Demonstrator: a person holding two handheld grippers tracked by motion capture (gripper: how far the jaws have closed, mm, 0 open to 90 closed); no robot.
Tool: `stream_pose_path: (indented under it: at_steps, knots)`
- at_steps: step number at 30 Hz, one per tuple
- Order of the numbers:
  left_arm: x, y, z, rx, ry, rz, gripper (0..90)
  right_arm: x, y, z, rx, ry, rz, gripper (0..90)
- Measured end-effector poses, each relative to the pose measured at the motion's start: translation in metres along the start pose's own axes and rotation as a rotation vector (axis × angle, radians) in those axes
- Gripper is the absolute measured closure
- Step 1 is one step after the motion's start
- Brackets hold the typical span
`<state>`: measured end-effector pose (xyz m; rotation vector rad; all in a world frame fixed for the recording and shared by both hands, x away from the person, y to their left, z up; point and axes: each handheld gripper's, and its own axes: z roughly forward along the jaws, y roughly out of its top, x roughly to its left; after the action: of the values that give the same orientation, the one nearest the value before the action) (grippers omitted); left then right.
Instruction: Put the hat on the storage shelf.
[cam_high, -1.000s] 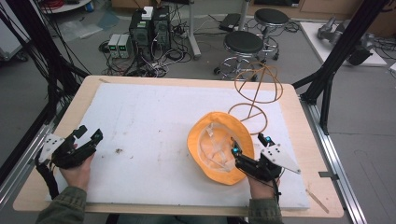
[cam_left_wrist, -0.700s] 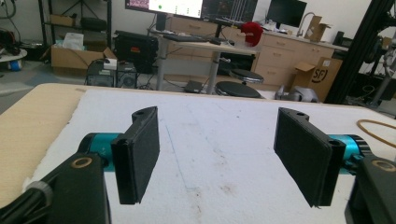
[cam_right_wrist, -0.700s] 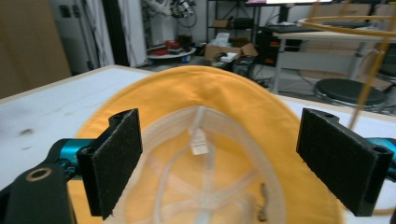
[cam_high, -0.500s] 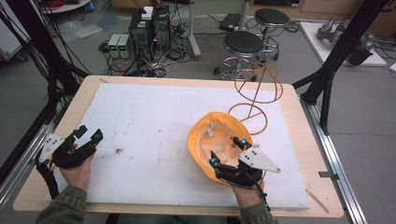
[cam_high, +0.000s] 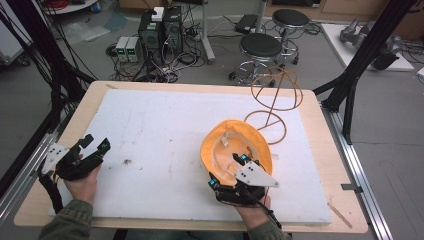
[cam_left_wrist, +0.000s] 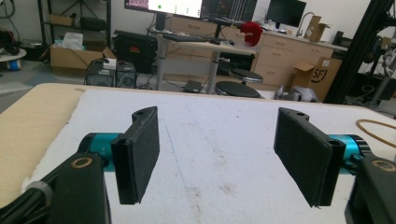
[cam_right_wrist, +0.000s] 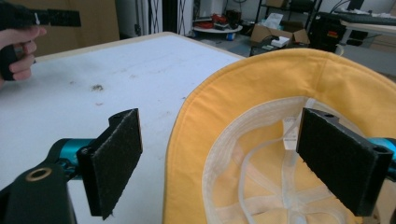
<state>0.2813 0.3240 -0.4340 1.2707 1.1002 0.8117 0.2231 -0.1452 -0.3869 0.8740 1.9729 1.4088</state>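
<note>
A cluttered lab spreads out behind us, stools (cam_high: 261, 47) and computer boxes (cam_high: 160, 27) on the floor past the far edge, and in front of us sits the wooden table (cam_high: 320, 120) with its white foam mat (cam_high: 165, 125). On that mat, toward the near right corner, lies the yellow hat (cam_high: 220, 150), upside down, its pale lining and inner straps facing up. Just beyond it near the far right corner stands a wire hat stand (cam_high: 275, 95). Now here is the change: a second ago our right gripper (cam_high: 227, 172) sat off the hat's right side, and it has swung round to the near edge of the brim, jaws wide apart and straddling it. In the right gripper view one pad hangs over the mat and the other over the lining, so the brim edge (cam_right_wrist: 187, 126) runs between them, not yet pinched. That reads to us as lining up for a grab on the near brim. Our left gripper (cam_high: 92, 150) has stayed parked near the left edge, jaws open on nothing, bare mat between the pads (cam_left_wrist: 140, 154).
</note>
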Motion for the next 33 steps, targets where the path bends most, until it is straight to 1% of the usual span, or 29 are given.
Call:
stream_pose_path:
  at_steps: [5, 10, 11, 12, 13, 15, 16, 17, 21, 23, 24, 25, 26, 27, 28, 29, 30, 31, 32, 33]
  knots:
    - [0.000, 0.000, 0.000, 0.003, 0.000, 0.002, 31.5, 0.004, -0.004, 0.006, 0.039, 0.008, -0.030, 13.3]
    - [0.000, 0.000, 0.000, 0.003, 0.000, -0.001, 31.5, 0.006, -0.009, 0.012, 0.069, 0.001, -0.041, 13.3]
    - [0.000, 0.000, 0.000, 0.004, 0.000, 0.000, 31.5, 0.006, -0.011, 0.014, 0.082, -0.006, -0.049, 13.7]
    - [0.000, 0.000, 0.000, 0.002, 0.000, 0.000, 31.5, 0.006, -0.011, 0.014, 0.082, -0.006, -0.049, 13.7]
    - [0.000, 0.000, 0.000, 0.003, 0.000, 0.000, 31.5, 0.006, -0.013, 0.017, 0.103, -0.009, -0.050, 14.7]
    - [0.000, 0.000, 0.000, 0.004, 0.000, 0.001, 31.5, 0.006, -0.015, 0.019, 0.123, -0.005, -0.049, 16.5]
    - [0.000, 0.000, 0.000, 0.004, 0.000, 0.001, 31.5, 0.006, -0.015, 0.019, 0.123, -0.005, -0.049, 16.5]
    - [0.000, 0.000, 0.000, 0.004, 0.000, -0.001, 31.5, 0.006, -0.017, 0.021, 0.139, 0.006, -0.034, 17.6]
    - [0.000, 0.000, 0.000, 0.004, 0.000, -0.001, 31.5, 0.006, -0.018, 0.022, 0.148, 0.005, -0.031, 20.3]
    - [0.000, 0.000, 0.000, 0.005, -0.001, -0.001, 31.5, 0.006, -0.018, 0.023, 0.158, 0.011, -0.032, 24.4]
    - [0.000, 0.000, 0.000, 0.005, -0.001, 0.001, 31.5, 0.006, -0.018, 0.023, 0.158, 0.011, -0.032, 24.4]
    - [0.000, 0.000, 0.000, 0.005, -0.001, 0.001, 31.5, 0.007, -0.020, 0.024, 0.175, 0.016, -0.039, 26.5]
    - [0.000, 0.000, 0.000, 0.006, -0.001, 0.000, 31.5, 0.007, -0.020, 0.024, 0.175, 0.016, -0.039, 26.5]
    - [0.000, 0.000, 0.000, 0.005, -0.001, 0.000, 31.6, 0.008, -0.021, 0.025, 0.185, 0.020, -0.051, 32.0]
    - [0.000, 0.000, 0.000, 0.005, -0.001, -0.001, 31.6, 0.008, -0.021, 0.025, 0.185, 0.020, -0.051, 32.0]
    - [0.000, 0.000, 0.000, 0.005, -0.002, -0.001, 31.5, 0.009, -0.021, 0.025, 0.185, 0.025, -0.049, 34.5]
    - [0.000, 0.000, 0.000, 0.007, -0.003, -0.001, 31.5, 0.010, -0.021, 0.026, 0.187, 0.038, -0.059, 43.7]
    - [0.000, 0.000, 0.000, 0.007, -0.003, -0.001, 31.5, 0.011, -0.021, 0.025, 0.191, 0.035, -0.076, 50.1]
    - [0.000, 0.000, 0.001, 0.007, -0.002, 0.000, 31.5, 0.011, -0.021, 0.025, 0.191, 0.035, -0.076, 50.1]
    - [0.000, 0.000, 0.001, 0.008, -0.003, 0.001, 31.5, 0.014, -0.021, 0.026, 0.211, 0.047, -0.132, 71.5]
